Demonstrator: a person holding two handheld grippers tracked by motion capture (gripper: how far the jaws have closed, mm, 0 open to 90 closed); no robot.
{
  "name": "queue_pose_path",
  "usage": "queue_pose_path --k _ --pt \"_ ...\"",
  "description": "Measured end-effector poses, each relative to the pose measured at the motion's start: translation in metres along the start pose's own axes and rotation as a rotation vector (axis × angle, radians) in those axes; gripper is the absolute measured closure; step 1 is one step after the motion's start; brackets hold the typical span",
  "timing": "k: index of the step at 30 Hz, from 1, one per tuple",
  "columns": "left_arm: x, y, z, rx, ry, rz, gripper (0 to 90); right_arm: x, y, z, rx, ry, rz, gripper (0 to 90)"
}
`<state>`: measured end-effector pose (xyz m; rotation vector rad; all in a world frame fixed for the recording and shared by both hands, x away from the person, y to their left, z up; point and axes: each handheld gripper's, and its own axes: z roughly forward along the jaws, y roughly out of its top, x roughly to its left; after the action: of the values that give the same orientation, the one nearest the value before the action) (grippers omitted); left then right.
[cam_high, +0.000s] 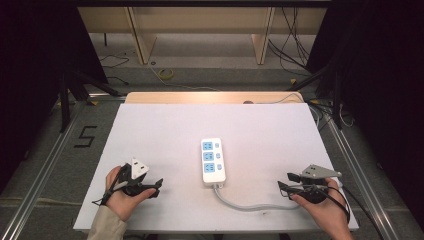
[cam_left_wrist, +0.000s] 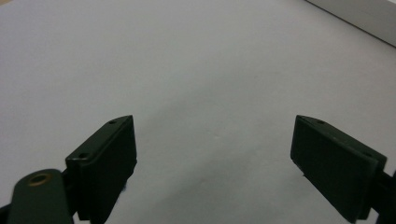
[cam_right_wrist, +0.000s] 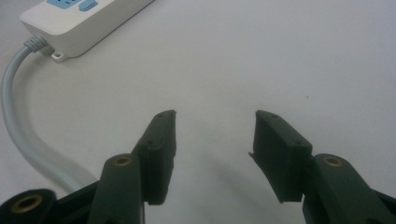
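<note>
A white power strip (cam_high: 213, 161) with blue sockets lies at the middle of the white table (cam_high: 165, 130). Its grey cable (cam_high: 250, 205) curves toward the front right. My left gripper (cam_high: 156, 188) rests near the front left, held in a hand and pointing right toward the strip. It is open (cam_left_wrist: 212, 121), with bare table between its jaws. My right gripper (cam_high: 285, 180) sits at the front right, pointing left, close to the cable's end. It is open (cam_right_wrist: 215, 116) and holds nothing. The strip's cable end (cam_right_wrist: 84, 23) and the cable (cam_right_wrist: 18, 116) lie to its upper left.
A pale straight edge (cam_left_wrist: 355, 18), probably the strip's side, crosses the top right corner of the left gripper view. Beyond the table's far edge are a wooden board (cam_high: 210, 97), floor cables (cam_high: 165, 74) and dark stands (cam_high: 65, 95) at both sides.
</note>
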<state>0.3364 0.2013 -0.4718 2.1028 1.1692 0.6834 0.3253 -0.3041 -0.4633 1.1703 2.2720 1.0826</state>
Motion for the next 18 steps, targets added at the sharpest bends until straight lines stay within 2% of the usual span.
queue_pose_path --k 6,13,18 --pt "0.000 0.000 0.000 -0.006 0.004 -0.001 14.4 0.002 0.004 0.001 0.012 0.007 -0.020 53.9" --pt "0.001 0.000 0.000 -0.010 0.007 -0.007 14.4 0.005 0.007 0.004 0.029 0.015 -0.021 57.8" --pt "0.001 0.000 0.000 -0.009 0.010 -0.009 14.4 0.006 0.011 0.004 0.035 0.010 -0.036 67.8"
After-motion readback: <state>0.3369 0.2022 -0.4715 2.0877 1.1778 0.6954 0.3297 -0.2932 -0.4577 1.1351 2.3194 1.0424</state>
